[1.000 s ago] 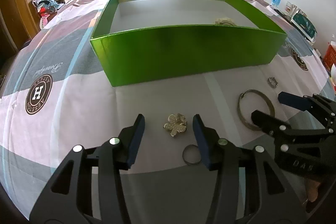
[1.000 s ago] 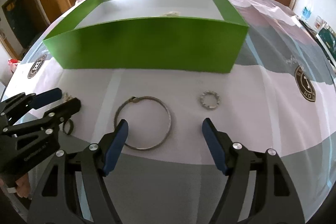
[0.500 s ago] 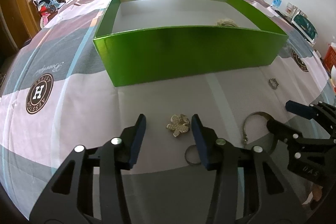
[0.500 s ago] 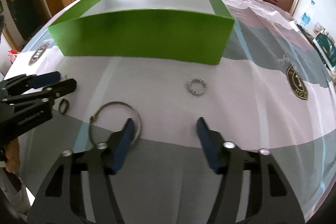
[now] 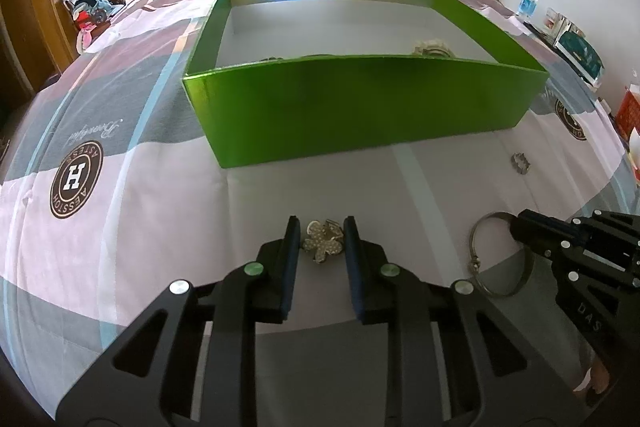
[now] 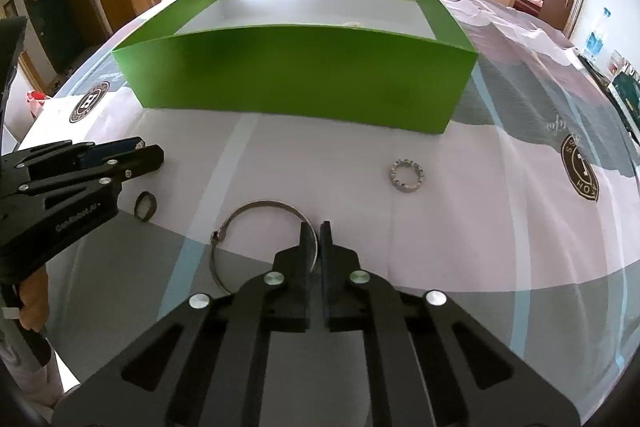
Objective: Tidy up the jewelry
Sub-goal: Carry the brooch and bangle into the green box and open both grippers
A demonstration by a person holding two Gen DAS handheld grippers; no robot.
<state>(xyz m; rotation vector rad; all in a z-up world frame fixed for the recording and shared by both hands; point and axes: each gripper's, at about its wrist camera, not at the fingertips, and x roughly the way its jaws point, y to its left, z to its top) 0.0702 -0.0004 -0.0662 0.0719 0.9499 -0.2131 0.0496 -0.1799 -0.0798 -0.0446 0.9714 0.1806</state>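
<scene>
A green box (image 5: 360,107) sits on a patterned tablecloth (image 5: 120,227) and already holds a few pieces by its near wall. Four pieces are left outside. The left gripper (image 5: 320,235) is closing its jaws around a flower brooch (image 5: 323,242) on the cloth. The right gripper (image 6: 315,239) is clamped on the rim of a large bangle (image 6: 256,207). A studded ring (image 6: 406,176) and a small dark ring (image 6: 145,205) lie loose — untouched. Round cloth emblems show a bold "H" (image 5: 75,175); the lettering around it is too distorted to read.

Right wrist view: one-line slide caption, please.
Right gripper shut on the bangle before the green box; a studded ring lies beside.
</scene>
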